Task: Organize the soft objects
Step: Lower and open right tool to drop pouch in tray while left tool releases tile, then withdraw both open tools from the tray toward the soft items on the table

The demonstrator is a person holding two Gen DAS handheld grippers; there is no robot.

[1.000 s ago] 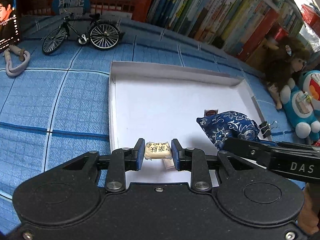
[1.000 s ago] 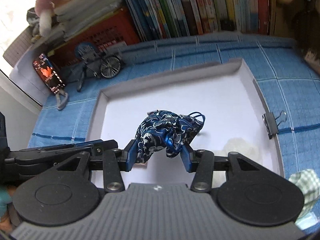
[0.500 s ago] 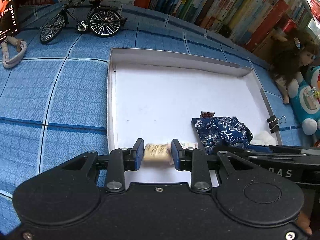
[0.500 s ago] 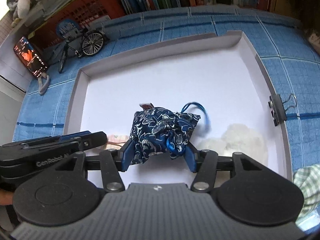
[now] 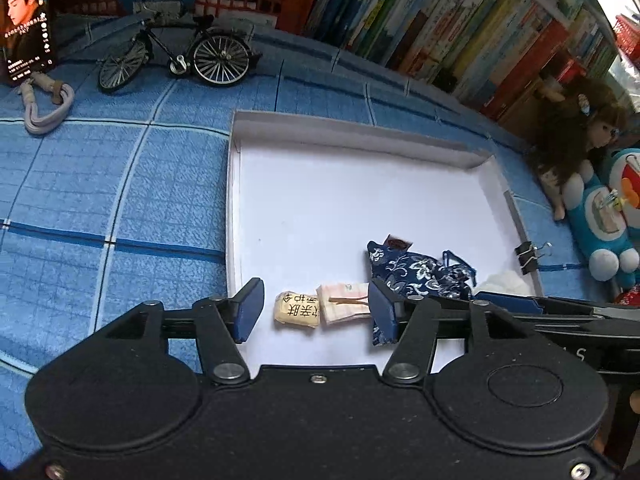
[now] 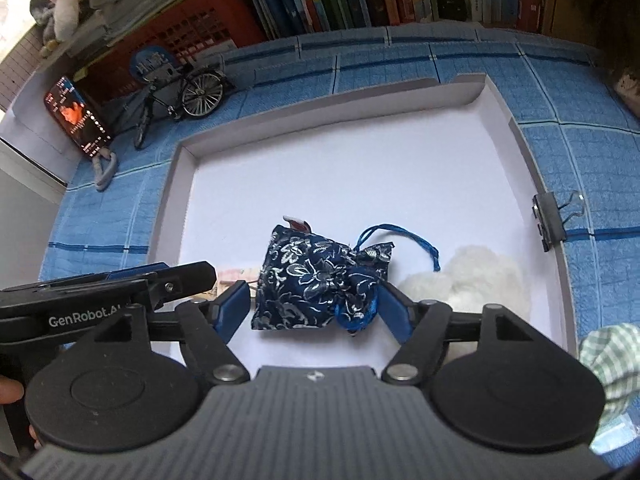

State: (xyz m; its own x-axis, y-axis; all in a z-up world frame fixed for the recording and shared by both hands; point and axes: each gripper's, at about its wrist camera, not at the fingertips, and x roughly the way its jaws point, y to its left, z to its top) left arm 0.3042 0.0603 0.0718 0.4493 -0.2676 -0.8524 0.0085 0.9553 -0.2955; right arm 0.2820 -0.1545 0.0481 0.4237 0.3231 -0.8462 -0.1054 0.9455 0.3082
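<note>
A small beige pouch (image 5: pixel 297 311) with dark characters lies on the floor of the white tray (image 5: pixel 340 130), near its front left corner. My left gripper (image 5: pixel 316 310) straddles the pouch, its jaws opening and the pads clear of it. Beside it rests a pink striped packet (image 5: pixel 345 305). A dark blue floral drawstring bag (image 6: pixel 316 278) lies in the tray's front middle. My right gripper (image 6: pixel 314 309) is around the bag, jaws opening, with gaps at both pads. A white fluffy wad (image 6: pixel 476 280) sits to the bag's right.
A binder clip (image 6: pixel 550 220) grips the tray's right rim. A model bicycle (image 5: pixel 176 56), a phone (image 5: pixel 26 24) and a grey strap (image 5: pixel 44 100) sit far left on the blue cloth. Books line the back; a doll (image 5: pixel 576 148) and blue plush (image 5: pixel 608 216) lie right.
Both grippers have opened. The left one let go of the beige pouch and the right one let go of the blue bag; both things now lie on the tray floor.
</note>
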